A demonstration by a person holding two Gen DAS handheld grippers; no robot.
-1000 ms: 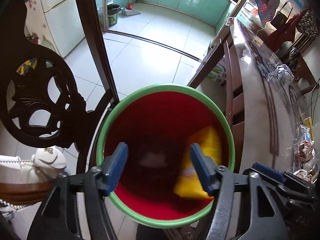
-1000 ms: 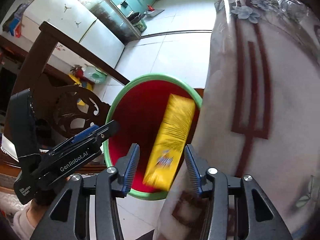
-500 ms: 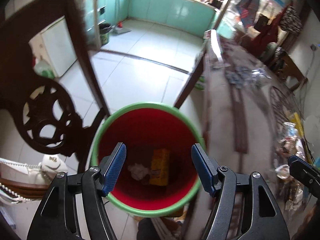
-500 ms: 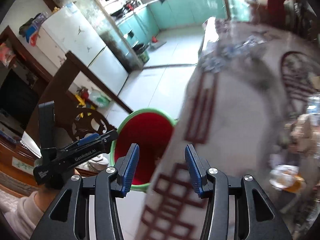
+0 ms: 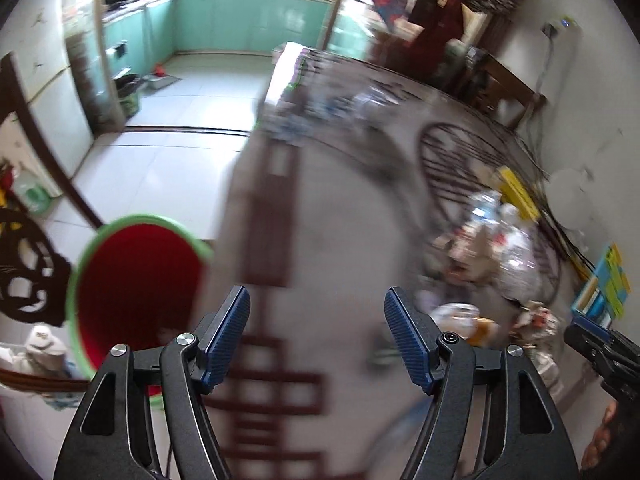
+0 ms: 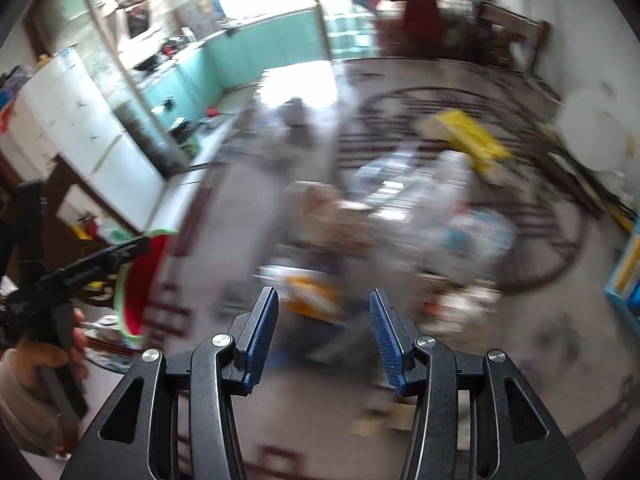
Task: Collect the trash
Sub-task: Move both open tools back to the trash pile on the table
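Left wrist view: left claw (image 5: 317, 334) wide, empty, over the patterned desk (image 5: 340, 240); green-rimmed red plastic bin (image 5: 136, 280) beside the desk edge.
Right wrist view: right claw (image 6: 323, 338) wide, empty, facing blurred trash pile (image 6: 400, 216) on the desk.

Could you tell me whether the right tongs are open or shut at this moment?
Open. The right tongs show a wide gap between the blue pads, with nothing held; only the blurred trash pile lies beyond.

Black hand-held gripper (image 5: 317, 336), blue pads (image 5: 226, 334)

Bin (image 5: 136, 280) left of table (image 5: 340, 240), seemingly.
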